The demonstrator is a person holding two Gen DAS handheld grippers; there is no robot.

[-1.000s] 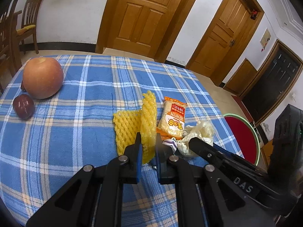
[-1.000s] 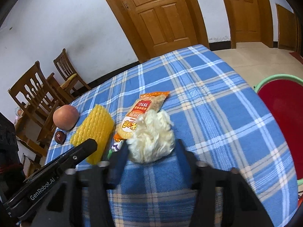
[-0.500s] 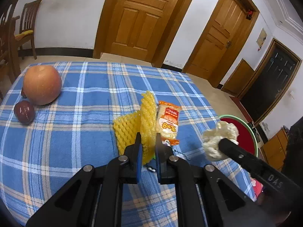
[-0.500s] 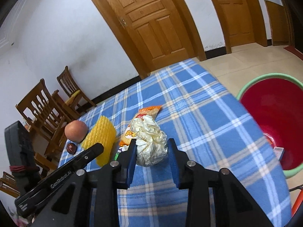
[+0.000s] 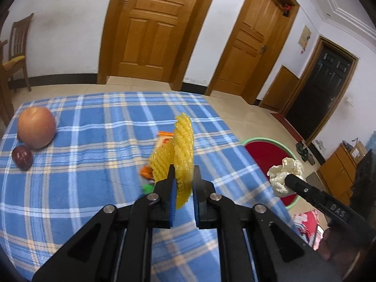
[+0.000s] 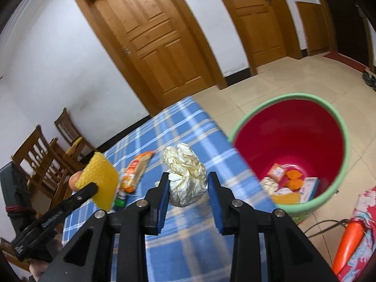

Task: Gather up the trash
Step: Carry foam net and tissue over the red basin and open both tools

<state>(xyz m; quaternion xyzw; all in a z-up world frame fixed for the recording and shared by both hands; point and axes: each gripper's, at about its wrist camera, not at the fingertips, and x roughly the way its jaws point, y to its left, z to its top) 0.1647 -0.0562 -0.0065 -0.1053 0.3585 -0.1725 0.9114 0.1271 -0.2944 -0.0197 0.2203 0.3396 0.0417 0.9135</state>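
Note:
My left gripper [image 5: 183,171] is shut on a yellow foam fruit net [image 5: 182,150] and holds it lifted off the blue plaid tablecloth [image 5: 82,188]. My right gripper [image 6: 186,179] is shut on a crumpled white paper wad [image 6: 185,174], carried above the table's right edge. In the left wrist view that wad [image 5: 283,174] hangs in front of the red bin with a green rim [image 5: 265,150]. The bin [image 6: 291,138] stands on the floor beside the table with several wrappers inside. An orange snack packet [image 6: 135,171] lies on the cloth, with a small green wrapper [image 6: 119,198] near it.
An apple [image 5: 36,127] and a small dark red fruit [image 5: 22,157] rest at the table's left end. Wooden chairs [image 6: 40,155] stand beyond the table. An orange carrot-shaped thing [image 6: 347,242] lies on patterned cloth on the floor at the right.
The right gripper closed on the paper wad, lifted it and carried it right toward the bin. The left gripper rose with the foam net, which now hangs off the cloth.

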